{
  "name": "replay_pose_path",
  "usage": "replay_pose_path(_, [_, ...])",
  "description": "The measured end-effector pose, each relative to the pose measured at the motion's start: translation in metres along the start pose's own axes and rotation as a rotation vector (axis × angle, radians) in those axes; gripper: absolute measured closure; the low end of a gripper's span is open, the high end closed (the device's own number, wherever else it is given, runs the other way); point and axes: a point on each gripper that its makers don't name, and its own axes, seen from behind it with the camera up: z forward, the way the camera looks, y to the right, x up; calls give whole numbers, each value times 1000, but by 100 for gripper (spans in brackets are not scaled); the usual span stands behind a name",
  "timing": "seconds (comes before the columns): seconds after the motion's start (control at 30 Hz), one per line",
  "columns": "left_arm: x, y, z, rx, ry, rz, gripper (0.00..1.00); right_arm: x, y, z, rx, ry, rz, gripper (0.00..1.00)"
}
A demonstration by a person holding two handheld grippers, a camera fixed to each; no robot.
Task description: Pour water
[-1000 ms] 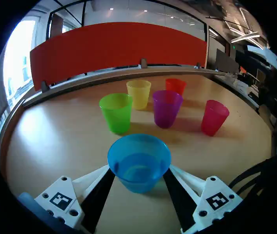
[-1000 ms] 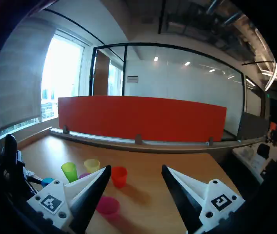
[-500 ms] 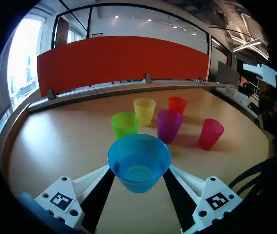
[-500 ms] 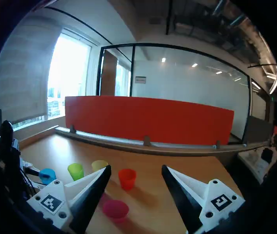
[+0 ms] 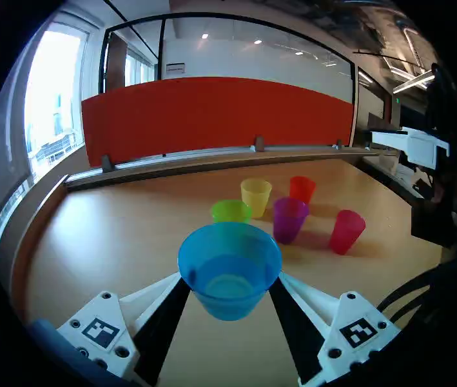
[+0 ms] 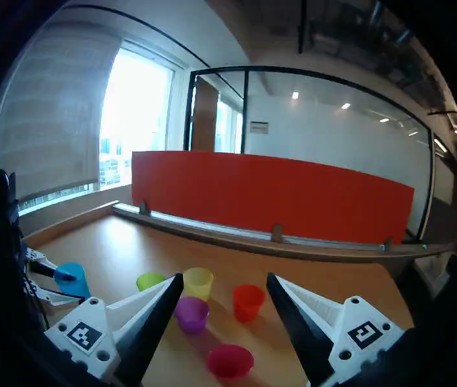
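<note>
- The left gripper (image 5: pixel 229 278) was closed on the blue cup (image 5: pixel 229 267), with one finger pressed against each side of its wall.
- The blue cup sat upright between those fingers, mouth up, and held what looked like a shallow level of water (image 5: pixel 228 284).
- Beyond it, five more plastic cups stood upright on the wooden counter (image 5: pixel 112 232), all apart from the gripper.
- The green cup (image 5: pixel 231 211) was the nearest, just behind the blue cup's rim in the left gripper view.
- The yellow cup (image 5: pixel 256 195) stood just behind the green one, and the orange-red cup (image 5: pixel 302 189) stood to its right.
- The purple cup (image 5: pixel 290 219) stood in front of those two, and the pink cup (image 5: pixel 347 231) stood apart at the right of the group.
- A red partition (image 5: pixel 215 116) ran along the far edge of the counter, with glass walls behind it.
- The right gripper (image 6: pixel 225 277) was wide open with nothing between its fingers, held above the counter and looking down over the group of cups.
- In the right gripper view the blue cup showed at the far left, between the left gripper's fingers and well apart from the other cups.
</note>
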Motion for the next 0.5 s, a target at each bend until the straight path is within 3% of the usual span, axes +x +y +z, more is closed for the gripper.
replay_pose_path(0.5, [4, -33, -47, 63, 16, -41, 19, -17, -76, 56, 138, -95, -56, 0])
